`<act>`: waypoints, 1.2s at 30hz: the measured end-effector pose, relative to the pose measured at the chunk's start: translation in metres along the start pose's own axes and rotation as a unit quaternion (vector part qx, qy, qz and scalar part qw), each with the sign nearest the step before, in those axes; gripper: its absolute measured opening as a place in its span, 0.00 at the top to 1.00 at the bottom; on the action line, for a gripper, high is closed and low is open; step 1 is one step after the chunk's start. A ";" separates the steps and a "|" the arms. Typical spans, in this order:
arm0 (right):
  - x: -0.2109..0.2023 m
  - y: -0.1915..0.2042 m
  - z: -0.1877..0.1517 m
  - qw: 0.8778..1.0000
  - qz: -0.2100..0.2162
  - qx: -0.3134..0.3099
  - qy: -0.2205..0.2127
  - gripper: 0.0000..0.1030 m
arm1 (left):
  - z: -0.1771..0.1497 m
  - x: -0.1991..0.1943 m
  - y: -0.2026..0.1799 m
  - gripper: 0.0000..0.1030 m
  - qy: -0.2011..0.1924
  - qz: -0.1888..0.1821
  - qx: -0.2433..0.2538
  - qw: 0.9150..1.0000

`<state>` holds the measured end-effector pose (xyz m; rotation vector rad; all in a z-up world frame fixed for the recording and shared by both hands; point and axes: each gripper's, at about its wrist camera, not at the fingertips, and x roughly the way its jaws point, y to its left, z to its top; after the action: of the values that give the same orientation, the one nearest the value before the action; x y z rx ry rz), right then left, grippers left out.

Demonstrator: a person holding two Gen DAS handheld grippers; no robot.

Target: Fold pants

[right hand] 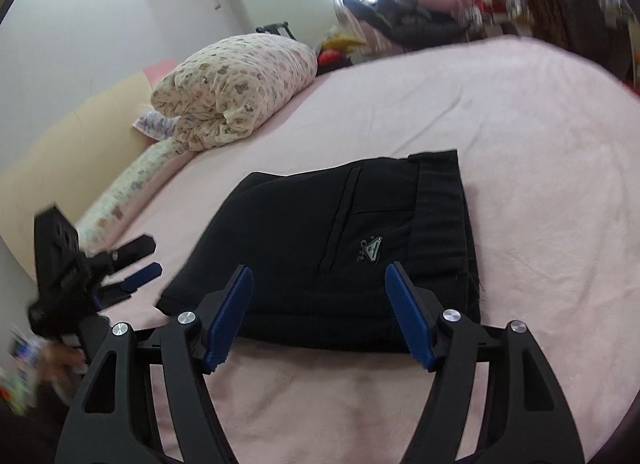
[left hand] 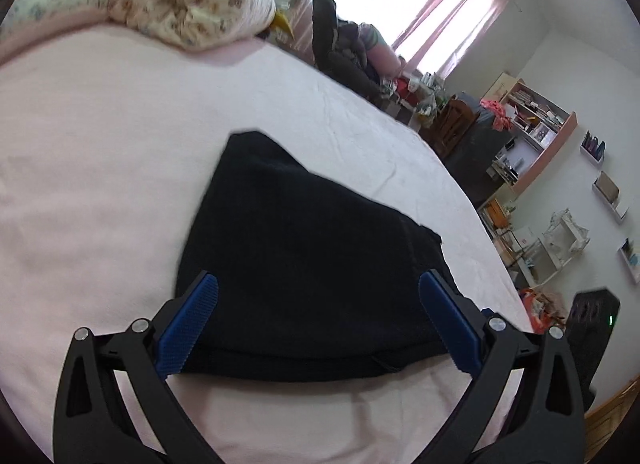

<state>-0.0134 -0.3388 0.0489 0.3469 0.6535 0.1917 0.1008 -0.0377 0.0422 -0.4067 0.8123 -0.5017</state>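
Black fabric pants [right hand: 320, 240], folded into a compact packet, lie flat on the pink bedsheet [right hand: 520, 143], seemingly finished. Both the left gripper [left hand: 318, 328] and right gripper [right hand: 319, 316] hover spread wide, holding nothing.

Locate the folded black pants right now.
The pants lie flat mid-bed on the pink sheet, centred in both wrist views just beyond the open jaws, with the floral quilt further back near the headboard.
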 end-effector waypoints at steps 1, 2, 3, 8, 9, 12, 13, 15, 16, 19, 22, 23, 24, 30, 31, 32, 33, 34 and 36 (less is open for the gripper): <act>0.003 0.006 -0.003 1.000 -0.010 -0.010 -0.003 0.31 | -0.002 -0.001 0.000 0.02 0.009 -0.009 -0.001 1.000; 0.006 0.009 -0.006 1.000 -0.016 -0.019 -0.004 0.31 | -0.006 -0.002 -0.001 0.02 0.012 -0.018 -0.001 1.000; 0.009 0.014 -0.006 0.999 -0.020 -0.028 -0.001 0.31 | -0.008 -0.001 -0.002 0.02 0.010 -0.024 0.002 1.000; 0.015 0.027 -0.011 0.996 -0.056 -0.075 -0.014 0.31 | -0.018 0.011 -0.003 0.02 0.024 -0.014 0.021 0.999; 0.018 0.026 -0.011 0.995 -0.064 -0.077 -0.009 0.31 | -0.021 0.013 -0.004 0.02 0.029 -0.008 0.027 0.999; 0.047 0.017 -0.019 0.989 -0.103 -0.077 0.078 0.32 | -0.029 0.027 -0.014 0.02 0.061 0.030 0.077 0.995; 0.050 0.020 -0.023 0.986 -0.111 -0.091 0.082 0.31 | -0.035 0.031 -0.019 0.02 0.068 0.048 0.101 0.991; 0.054 0.031 -0.027 0.977 -0.142 -0.132 0.087 0.31 | -0.046 0.038 -0.031 0.02 0.070 0.091 0.154 0.981; 0.055 0.032 -0.027 0.977 -0.144 -0.134 0.086 0.31 | -0.047 0.039 -0.033 0.02 0.070 0.100 0.162 0.979; 0.053 0.026 -0.024 0.982 -0.125 -0.117 0.080 0.29 | -0.047 0.037 -0.030 0.02 0.063 0.092 0.157 0.981; 0.052 0.026 -0.024 0.983 -0.120 -0.118 0.073 0.29 | -0.045 0.026 -0.026 0.02 0.039 0.075 0.143 0.986; 0.050 0.028 -0.025 0.983 -0.121 -0.119 0.070 0.29 | -0.045 0.019 -0.027 0.02 0.024 0.072 0.137 0.988; 0.047 0.031 -0.025 0.983 -0.122 -0.119 0.064 0.29 | -0.045 0.014 -0.028 0.02 0.011 0.072 0.136 0.988; 0.029 0.036 -0.014 0.982 -0.142 -0.126 0.006 0.29 | -0.037 0.001 -0.033 0.02 -0.033 0.079 0.127 0.988; 0.030 0.034 -0.013 0.981 -0.148 -0.128 0.005 0.29 | -0.036 0.002 -0.032 0.02 -0.029 0.081 0.124 0.989; 0.033 0.032 -0.013 0.980 -0.152 -0.125 0.011 0.29 | -0.035 0.006 -0.030 0.02 -0.020 0.085 0.120 0.989; 0.041 0.027 -0.014 0.980 -0.157 -0.116 0.030 0.29 | -0.035 0.012 -0.027 0.02 -0.004 0.090 0.115 0.989; 0.047 0.025 -0.015 0.979 -0.161 -0.113 0.046 0.28 | -0.036 0.020 -0.025 0.02 0.016 0.096 0.112 0.989; 0.054 0.029 -0.019 0.974 -0.177 -0.132 0.056 0.27 | -0.041 0.031 -0.026 0.02 0.036 0.119 0.128 0.984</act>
<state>0.0149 -0.2919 0.0150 -0.0399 0.7800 -0.0443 0.0809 -0.0830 0.0123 -0.0525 0.8412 -0.3932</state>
